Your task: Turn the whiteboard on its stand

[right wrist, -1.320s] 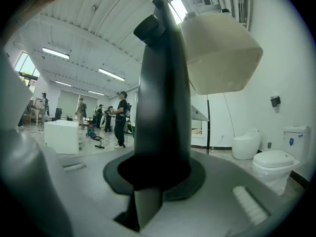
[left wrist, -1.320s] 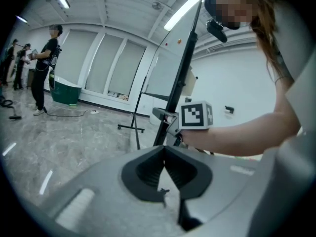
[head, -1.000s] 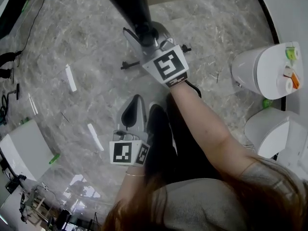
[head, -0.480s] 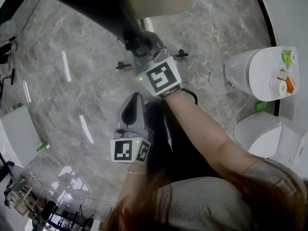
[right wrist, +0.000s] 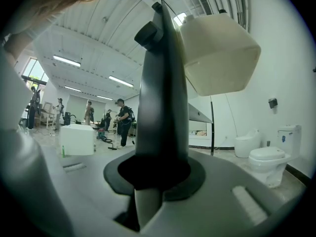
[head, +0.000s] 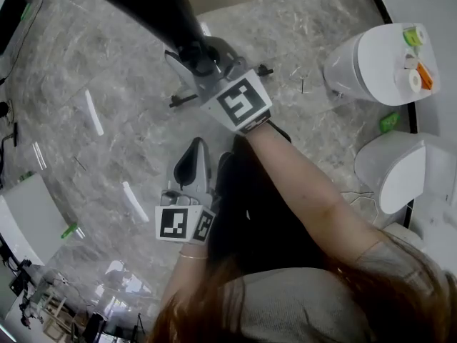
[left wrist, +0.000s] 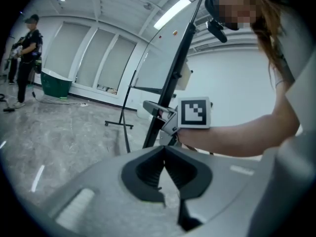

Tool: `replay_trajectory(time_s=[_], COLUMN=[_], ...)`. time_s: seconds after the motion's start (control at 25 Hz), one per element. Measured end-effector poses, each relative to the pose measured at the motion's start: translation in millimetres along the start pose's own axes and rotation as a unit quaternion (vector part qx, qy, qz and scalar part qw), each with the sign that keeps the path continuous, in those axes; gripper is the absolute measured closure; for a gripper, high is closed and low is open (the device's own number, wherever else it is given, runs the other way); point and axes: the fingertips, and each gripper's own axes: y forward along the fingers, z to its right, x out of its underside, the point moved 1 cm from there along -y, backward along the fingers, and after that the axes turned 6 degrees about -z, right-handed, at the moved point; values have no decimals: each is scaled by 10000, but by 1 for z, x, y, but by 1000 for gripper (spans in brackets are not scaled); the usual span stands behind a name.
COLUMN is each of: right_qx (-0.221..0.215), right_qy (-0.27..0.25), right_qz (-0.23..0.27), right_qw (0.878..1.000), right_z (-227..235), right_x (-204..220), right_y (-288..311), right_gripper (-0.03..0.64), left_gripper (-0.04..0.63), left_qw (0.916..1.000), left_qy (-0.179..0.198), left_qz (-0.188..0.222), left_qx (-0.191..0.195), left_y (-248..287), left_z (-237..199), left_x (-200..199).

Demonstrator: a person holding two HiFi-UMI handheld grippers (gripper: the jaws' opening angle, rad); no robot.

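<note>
The whiteboard hangs tilted on its black stand, seen edge-on in the left gripper view. In the head view its dark frame runs from the upper left down to my right gripper, which is shut on it. The right gripper view shows the black frame clamped between that gripper's jaws. My left gripper hangs lower, near the person's legs, shut with nothing in it. It is apart from the board.
A cream box sits on the board frame just above the grip. The stand's foot with casters rests on the marble floor. White toilets stand at the right, a white box at the left. People stand far off.
The board's dark frame has swung over toward the upper left of the head view. My right gripper, still clamped on it, has shifted a little left. The left gripper has hardly moved.
</note>
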Motion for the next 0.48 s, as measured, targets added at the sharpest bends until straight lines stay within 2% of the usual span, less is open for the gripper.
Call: replay_trajectory(time_s=[0.24,0.48], right_qx=[-64,-28], right_qy=[12,95], right_qz=[89,106], right_qw=[9999,9999], right_z=[-29,-47], right_x=[5,11], right_y=[-44,-82], right_gripper=[543,543], left_gripper=[595,595], left_qw=[9995,9995], left_qy=[-57,-246], left_qz=[-291,-47], left_qx=[113,-194], left_y=[-34,-41], left_z=[18,49], left_x=[50,64])
